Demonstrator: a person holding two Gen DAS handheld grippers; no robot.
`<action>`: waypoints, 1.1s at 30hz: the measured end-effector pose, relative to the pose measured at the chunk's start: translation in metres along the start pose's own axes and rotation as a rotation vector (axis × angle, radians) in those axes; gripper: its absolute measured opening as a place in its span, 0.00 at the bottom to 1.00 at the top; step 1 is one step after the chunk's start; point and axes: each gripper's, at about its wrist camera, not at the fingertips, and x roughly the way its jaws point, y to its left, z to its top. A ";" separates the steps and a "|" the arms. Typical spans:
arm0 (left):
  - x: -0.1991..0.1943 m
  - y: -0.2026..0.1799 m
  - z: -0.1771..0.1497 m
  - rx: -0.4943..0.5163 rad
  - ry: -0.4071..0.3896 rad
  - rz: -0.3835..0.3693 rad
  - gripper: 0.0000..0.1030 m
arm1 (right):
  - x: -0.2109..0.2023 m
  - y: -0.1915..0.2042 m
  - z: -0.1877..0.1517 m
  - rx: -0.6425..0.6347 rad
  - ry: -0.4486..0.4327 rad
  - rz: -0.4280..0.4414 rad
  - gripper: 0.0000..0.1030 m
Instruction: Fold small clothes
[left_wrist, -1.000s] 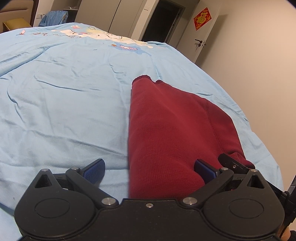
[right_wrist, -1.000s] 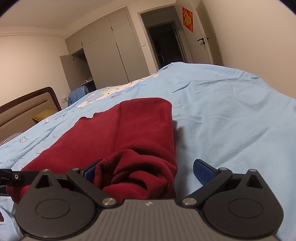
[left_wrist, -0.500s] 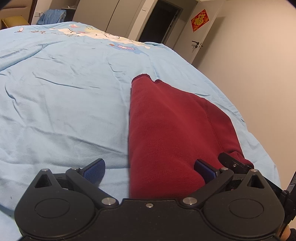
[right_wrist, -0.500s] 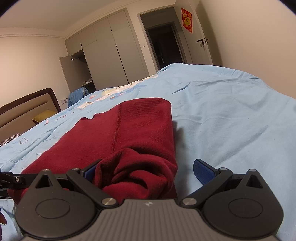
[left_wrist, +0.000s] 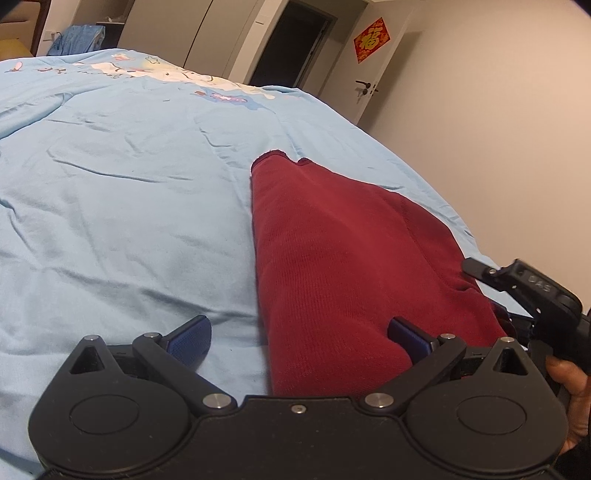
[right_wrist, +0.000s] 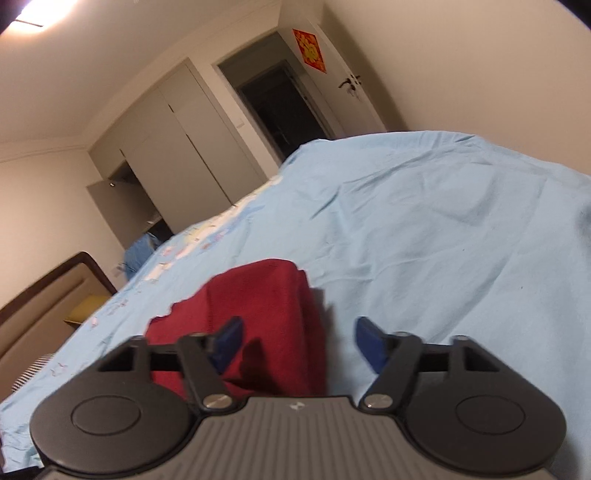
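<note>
Both the left hand-held gripper (left_wrist: 299, 338) and right hand-held gripper (right_wrist: 297, 341) stand wide open, empty, over the folded red garment (left_wrist: 332, 266) on the bed (left_wrist: 122, 206).

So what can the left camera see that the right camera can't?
Only the left view shows the other gripper poking in from the right, and a hand. Only the right view shows the ceiling light, the headboard and a yellow pillow. Both show the red cloth lying on the blue bed, the dark doorway, the red door sign, and open blue-padded fingers.
</note>
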 end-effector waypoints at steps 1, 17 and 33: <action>0.000 0.001 0.000 0.003 0.000 -0.002 0.99 | 0.003 0.001 0.000 -0.007 0.007 0.004 0.45; 0.001 0.001 -0.002 0.015 -0.005 -0.004 1.00 | 0.011 0.051 -0.013 -0.349 -0.008 -0.028 0.16; 0.002 -0.001 0.002 0.011 0.013 0.010 1.00 | 0.052 -0.004 0.027 -0.097 0.121 0.122 0.67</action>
